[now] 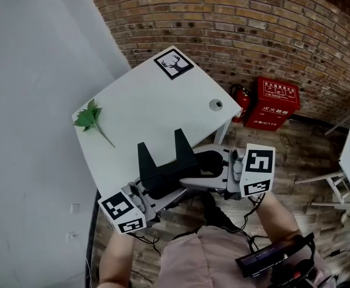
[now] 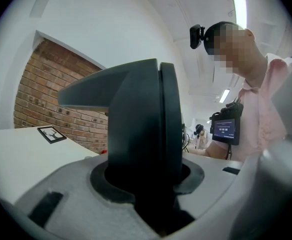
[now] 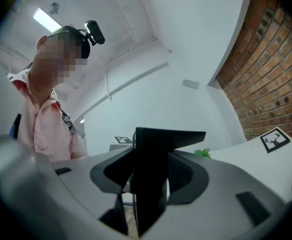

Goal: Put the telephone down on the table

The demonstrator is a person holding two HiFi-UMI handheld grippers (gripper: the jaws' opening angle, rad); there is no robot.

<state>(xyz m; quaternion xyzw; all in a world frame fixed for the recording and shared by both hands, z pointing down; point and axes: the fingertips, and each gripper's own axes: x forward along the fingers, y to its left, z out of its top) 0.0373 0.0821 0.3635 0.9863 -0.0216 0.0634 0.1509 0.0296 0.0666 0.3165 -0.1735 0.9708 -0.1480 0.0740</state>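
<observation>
At the near edge of the white table (image 1: 157, 101), the black telephone (image 1: 169, 168) hangs between the two tongs, its two upright prongs pointing toward the far side. The left gripper (image 1: 154, 192) is clamped on the telephone's near-left end. The right gripper (image 1: 208, 174) is clamped on its right end. Each gripper view shows dark plastic filling the gap between the jaws, which are set narrow on it.

The telephone looks not yet set down and seems to sit only partly over the tabletop. To do this well, both hands should probably carry it farther in, toward the bare middle, keeping it level so neither end dips first. The leafy sprig (image 1: 90, 117) lies well apart at the left, so it should not be in the way. The tongs should let go only once the base rests flat.
</observation>
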